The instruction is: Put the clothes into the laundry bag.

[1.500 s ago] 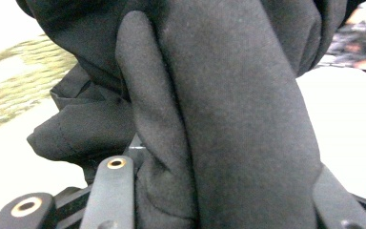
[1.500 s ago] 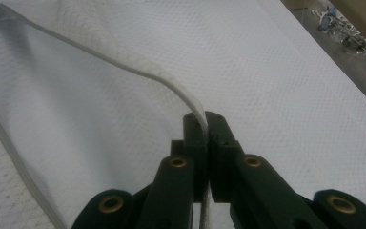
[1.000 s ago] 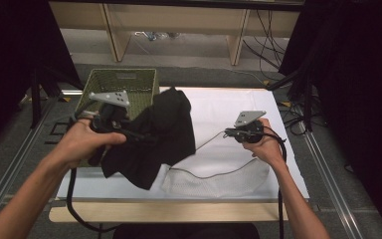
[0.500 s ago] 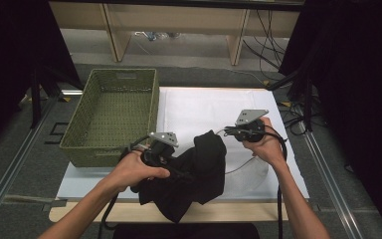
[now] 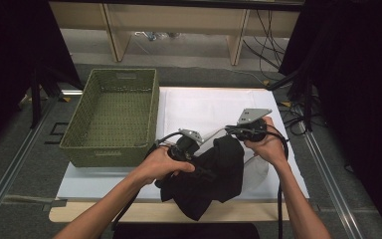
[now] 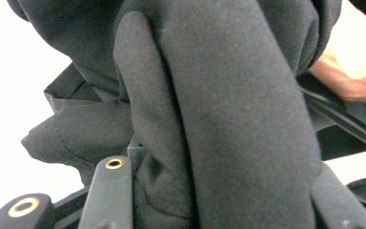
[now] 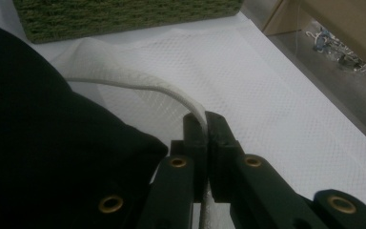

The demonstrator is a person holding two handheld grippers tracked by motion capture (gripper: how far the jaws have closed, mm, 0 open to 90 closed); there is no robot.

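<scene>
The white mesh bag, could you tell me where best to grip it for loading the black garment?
Probably its thick white rim, from the side away from the black garment: the rim is raised in an arch and narrow enough for jaws, as the right gripper pinches it.

Left tool (image 5: 191,149) half-closed; right tool (image 5: 238,132) clamped tight.

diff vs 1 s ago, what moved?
The left gripper carried the black garment from beside the green basket toward the near edge of the table, next to the right gripper. Nothing was taken hold of or let go. Unchanged: the right gripper stays clamped on the white mesh bag's rim, and the basket has not moved.
</scene>
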